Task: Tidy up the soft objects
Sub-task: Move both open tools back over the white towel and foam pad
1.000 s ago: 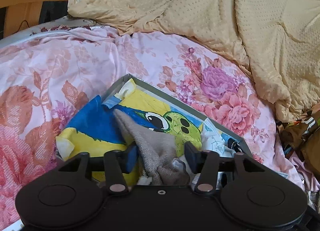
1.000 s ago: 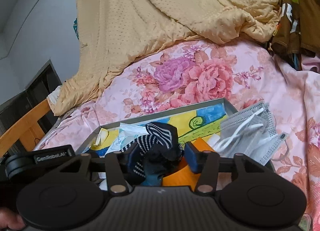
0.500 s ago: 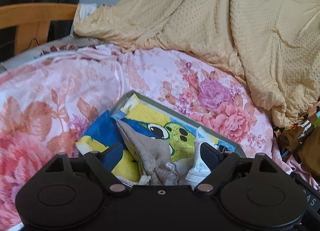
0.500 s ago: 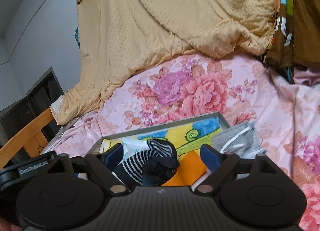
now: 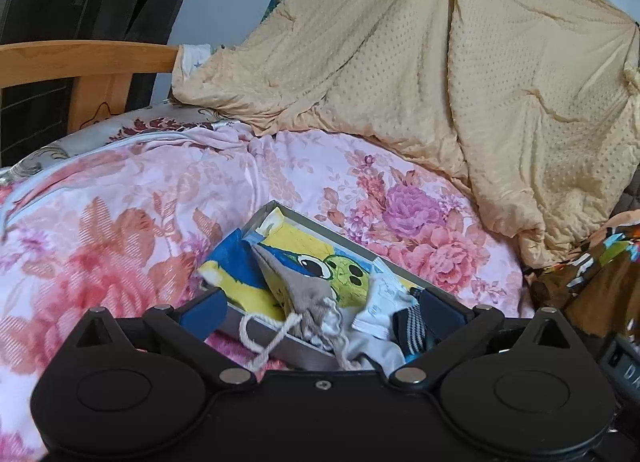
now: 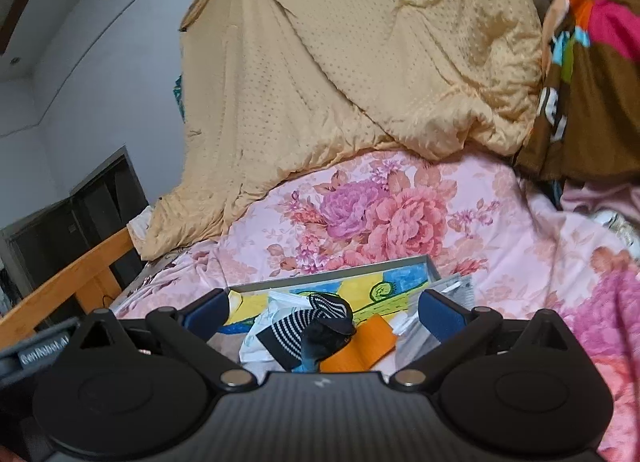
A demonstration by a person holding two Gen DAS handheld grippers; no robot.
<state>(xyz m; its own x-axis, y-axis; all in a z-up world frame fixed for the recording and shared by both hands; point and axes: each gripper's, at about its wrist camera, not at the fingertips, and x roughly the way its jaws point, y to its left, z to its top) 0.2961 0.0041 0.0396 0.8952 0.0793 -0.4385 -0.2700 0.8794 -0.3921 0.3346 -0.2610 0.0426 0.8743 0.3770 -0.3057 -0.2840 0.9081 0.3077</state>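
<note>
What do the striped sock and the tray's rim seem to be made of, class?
Striped sock: knitted fabric, matte; it slumps in soft folds and shows ribbed black-and-white stripes. Tray rim: probably metal or grey plastic; thin, straight, stiff edge with a dull sheen.

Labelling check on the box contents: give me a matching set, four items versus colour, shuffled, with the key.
Items:
1. sock
2. knit pouch
3. folded card
4. quilt

Colours:
A. orange
B. pale yellow, dotted
C. black with white stripes
D. beige, with a white drawstring

Pairs: 1-C, 2-D, 3-A, 4-B
</note>
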